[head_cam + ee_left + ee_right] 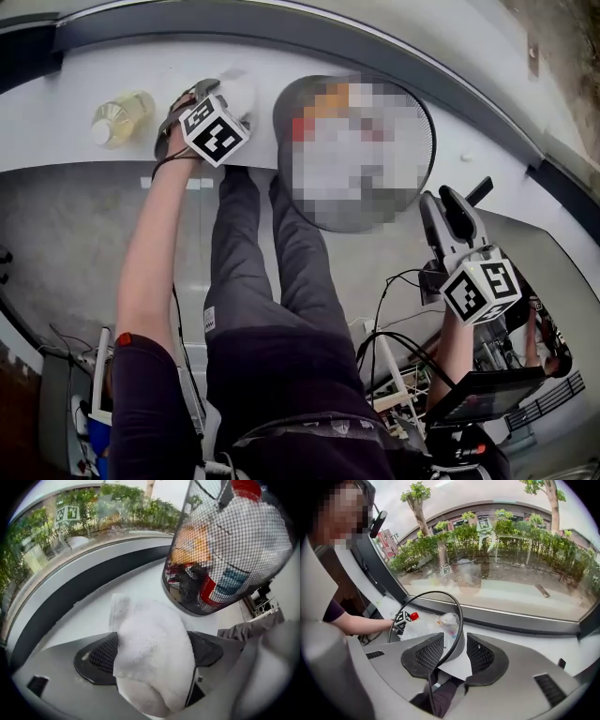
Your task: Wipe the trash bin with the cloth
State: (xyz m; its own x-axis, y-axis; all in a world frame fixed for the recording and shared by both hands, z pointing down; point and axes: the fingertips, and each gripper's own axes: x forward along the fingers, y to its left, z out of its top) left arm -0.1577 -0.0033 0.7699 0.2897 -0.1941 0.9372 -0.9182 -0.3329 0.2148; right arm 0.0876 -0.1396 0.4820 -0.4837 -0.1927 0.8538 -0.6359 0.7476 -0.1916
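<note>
The black wire-mesh trash bin (285,127) stands tilted at the counter's edge and is full of rubbish. In the left gripper view the trash bin (225,550) rises at the upper right, apart from the cloth. My right gripper (442,199) is at the bin's right side. In the right gripper view the bin's rim (457,616) and wall run between the jaws of the right gripper (454,653), which is shut on them. The white cloth (242,94) lies bunched on the counter left of the bin. My left gripper (151,648) holds the cloth (150,672) as a thick wad between wide-set jaws.
A bottle of yellowish liquid (120,117) lies on the white counter (112,75) to the left of my left gripper. A curved window frame (79,588) runs behind the counter. Cables and equipment (487,394) crowd the floor at the lower right.
</note>
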